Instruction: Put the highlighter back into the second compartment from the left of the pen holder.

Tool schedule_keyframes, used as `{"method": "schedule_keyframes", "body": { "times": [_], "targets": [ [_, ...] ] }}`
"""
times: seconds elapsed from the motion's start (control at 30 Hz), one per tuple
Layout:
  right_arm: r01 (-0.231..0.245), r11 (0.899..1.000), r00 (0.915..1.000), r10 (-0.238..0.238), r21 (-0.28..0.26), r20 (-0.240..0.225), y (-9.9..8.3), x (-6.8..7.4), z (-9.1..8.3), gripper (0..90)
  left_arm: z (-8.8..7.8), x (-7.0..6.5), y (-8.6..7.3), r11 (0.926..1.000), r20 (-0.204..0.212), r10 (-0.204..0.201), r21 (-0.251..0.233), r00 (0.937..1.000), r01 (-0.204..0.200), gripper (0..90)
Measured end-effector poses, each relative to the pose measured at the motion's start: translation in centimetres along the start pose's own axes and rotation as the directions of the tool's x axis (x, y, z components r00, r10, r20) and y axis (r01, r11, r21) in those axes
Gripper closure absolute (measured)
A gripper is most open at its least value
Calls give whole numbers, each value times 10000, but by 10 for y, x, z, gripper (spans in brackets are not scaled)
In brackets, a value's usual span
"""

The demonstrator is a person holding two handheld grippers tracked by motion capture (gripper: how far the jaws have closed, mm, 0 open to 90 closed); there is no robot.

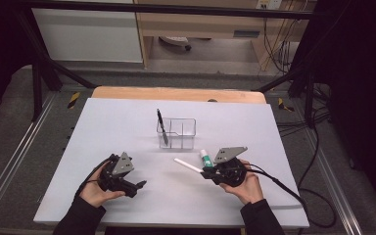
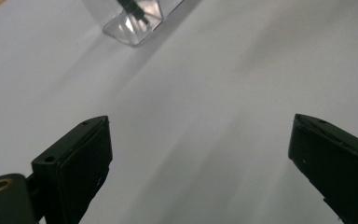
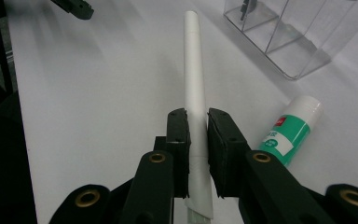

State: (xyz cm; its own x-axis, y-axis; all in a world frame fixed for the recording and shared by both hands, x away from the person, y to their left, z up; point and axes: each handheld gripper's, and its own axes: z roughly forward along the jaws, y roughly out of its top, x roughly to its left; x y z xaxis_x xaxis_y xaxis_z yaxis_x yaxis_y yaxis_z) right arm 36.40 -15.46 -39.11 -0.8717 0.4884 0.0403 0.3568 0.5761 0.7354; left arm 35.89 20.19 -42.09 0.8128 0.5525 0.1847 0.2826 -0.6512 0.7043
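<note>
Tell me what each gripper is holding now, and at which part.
The right gripper clamps a white pen near its rear end, most of it sticking out ahead. The left gripper is open, holding nothing.

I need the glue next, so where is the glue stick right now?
In the high view the glue stick lies on the table right of centre, just beside the right tool and in front of the clear organizer.

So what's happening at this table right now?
A person works with a gripper in each hand over a white table. The right gripper is shut on a white pen, holding it clear of the tabletop. A green-and-white glue stick lies beside it. The left gripper is open and holds nothing. Farther back, a clear divided organizer already holds a black pen.
</note>
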Motion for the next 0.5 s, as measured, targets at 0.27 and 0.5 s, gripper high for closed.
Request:
{"method": "schedule_keyframes", "body": {
  "times": [0.27,0.5],
  "targets": [
    [270,9991,9993,-261,312,-271,9,2,3,790,8,-14,24,9887,151,1501,26,9885,-1502,74],
    [525,9966,9975,-494,635,-503,17,7,8,790,13,-28,43,9659,309,2590,-17,9654,-2591,110]
  ]
}}
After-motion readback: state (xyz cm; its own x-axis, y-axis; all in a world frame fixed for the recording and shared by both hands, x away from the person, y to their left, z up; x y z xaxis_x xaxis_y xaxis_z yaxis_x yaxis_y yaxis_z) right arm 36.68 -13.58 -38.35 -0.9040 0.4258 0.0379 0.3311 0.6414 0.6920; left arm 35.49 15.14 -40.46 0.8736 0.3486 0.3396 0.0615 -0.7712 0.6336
